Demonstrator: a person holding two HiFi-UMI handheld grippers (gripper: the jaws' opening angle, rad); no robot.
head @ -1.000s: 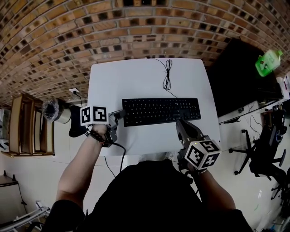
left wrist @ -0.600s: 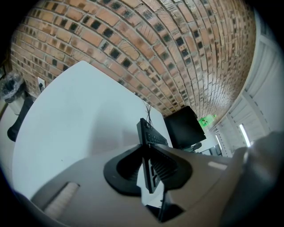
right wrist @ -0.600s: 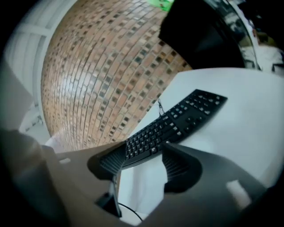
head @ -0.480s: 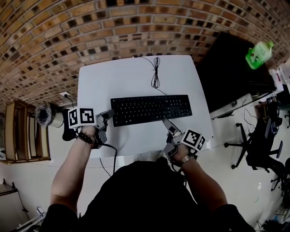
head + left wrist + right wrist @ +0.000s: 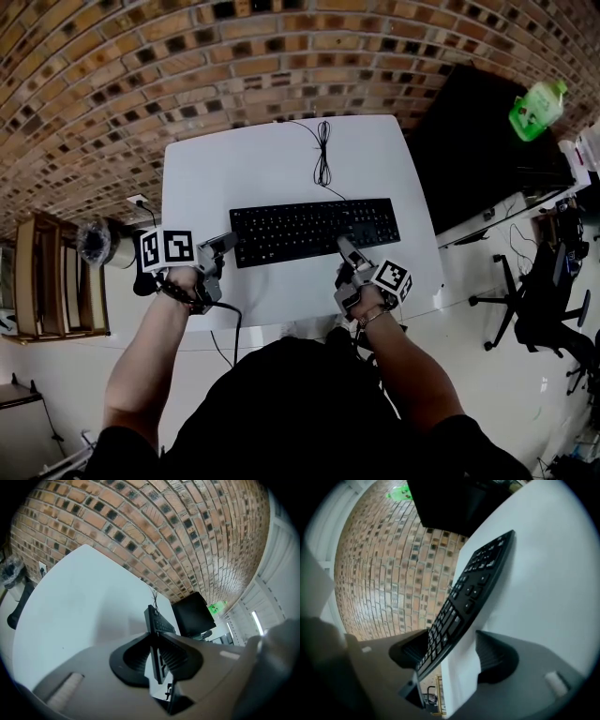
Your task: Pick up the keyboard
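The left gripper (image 5: 155,656) is clamped on the left end of the black keyboard (image 5: 314,230), which lies on the white table (image 5: 272,169). The right gripper (image 5: 457,651), its jaws just opened wide, straddles the keyboard's front edge without pressing. The bundled cable (image 5: 322,155) lies behind.

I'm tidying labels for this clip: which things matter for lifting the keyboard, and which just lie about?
In the job: keyboard, its cable, left gripper shut on its end, right gripper, jaws just opened, keyboard's edge between them.
Lying about: green bottle, black desk, office chair, wooden shelf.
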